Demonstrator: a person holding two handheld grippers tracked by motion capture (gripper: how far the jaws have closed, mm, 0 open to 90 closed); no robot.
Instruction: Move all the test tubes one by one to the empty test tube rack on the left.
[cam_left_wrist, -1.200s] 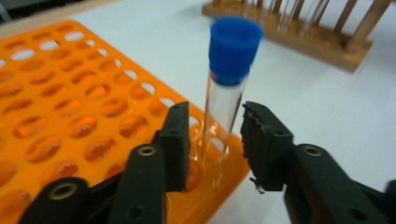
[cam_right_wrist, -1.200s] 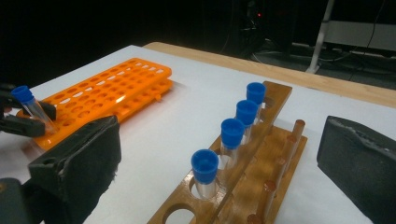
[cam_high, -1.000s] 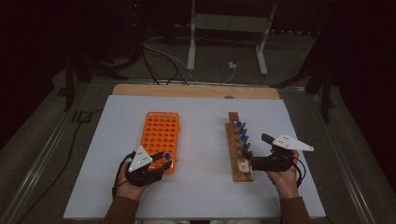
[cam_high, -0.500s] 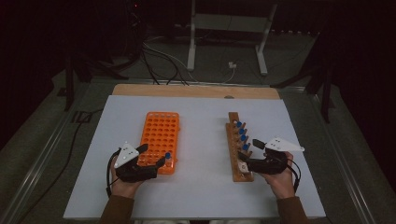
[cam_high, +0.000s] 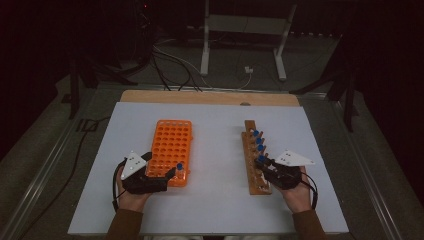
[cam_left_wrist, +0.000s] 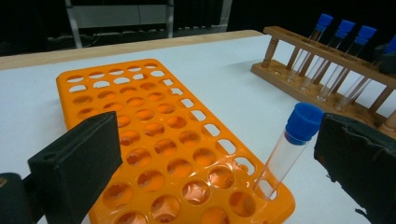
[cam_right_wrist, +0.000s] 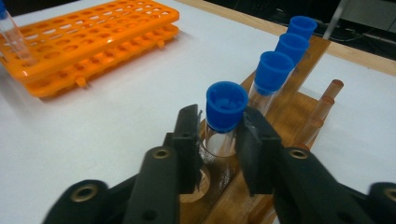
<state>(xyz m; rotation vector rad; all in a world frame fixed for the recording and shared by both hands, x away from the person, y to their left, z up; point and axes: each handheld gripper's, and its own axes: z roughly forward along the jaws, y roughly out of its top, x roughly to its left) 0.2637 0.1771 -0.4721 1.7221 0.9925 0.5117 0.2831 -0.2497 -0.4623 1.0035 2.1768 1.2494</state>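
Blue-capped tube (cam_right_wrist: 225, 119) in the wooden rack (cam_high: 251, 160), right on the counter: my right gripper (cam_right_wrist: 219, 140) has just clenched on it. My left gripper (cam_left_wrist: 210, 163) has just released another tube (cam_left_wrist: 285, 149) standing in the orange rack's (cam_left_wrist: 154, 144) near corner.

Dark rm, grey floor (cam_high: 45, 165), cables (cam_high: 170, 60)

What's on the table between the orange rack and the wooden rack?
Nothing: in the high view the white tabletop between the orange rack and the wooden rack is bare.
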